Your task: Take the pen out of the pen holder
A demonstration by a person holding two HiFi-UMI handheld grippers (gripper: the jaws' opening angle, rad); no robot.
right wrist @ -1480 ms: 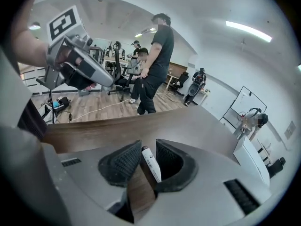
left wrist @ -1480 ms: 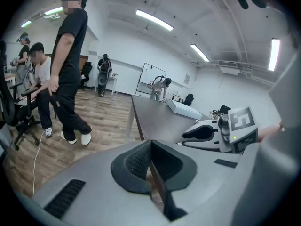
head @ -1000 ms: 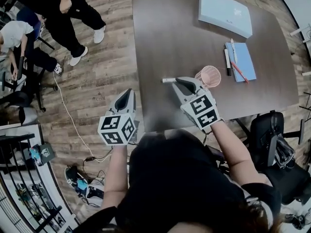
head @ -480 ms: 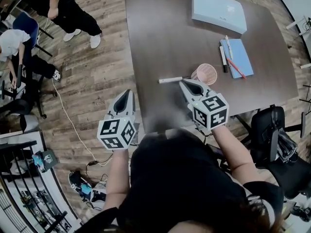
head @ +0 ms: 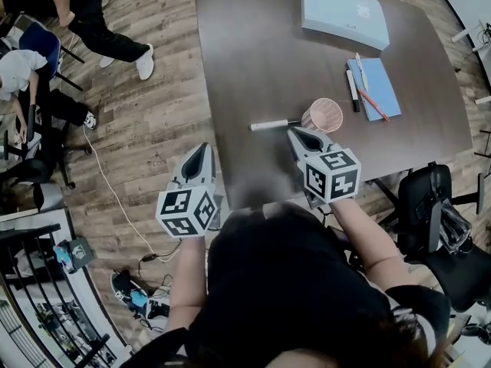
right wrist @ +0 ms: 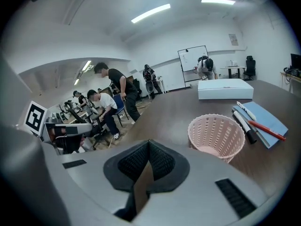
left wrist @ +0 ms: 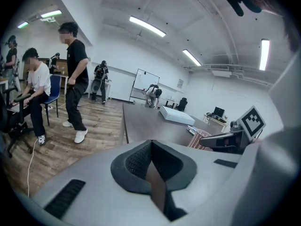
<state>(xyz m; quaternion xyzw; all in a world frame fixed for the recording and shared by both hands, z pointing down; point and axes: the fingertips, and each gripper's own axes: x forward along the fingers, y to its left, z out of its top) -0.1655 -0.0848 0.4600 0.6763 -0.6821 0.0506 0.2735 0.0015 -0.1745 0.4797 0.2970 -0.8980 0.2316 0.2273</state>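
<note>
Pale box [head: 343, 12], blue notebook [head: 383, 83] — brown table [head: 253, 60]

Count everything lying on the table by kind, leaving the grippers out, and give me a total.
Pens: 4
Pen holder: 1
Notebook: 1
Box: 1
Total: 7

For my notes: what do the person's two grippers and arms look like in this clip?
The left gripper and right gripper match: light grey tapered shells, black ribbed pads at the tips, a white cube with black square markers at the rear. The person wears a black short-sleeved top; forearms bare.
</note>
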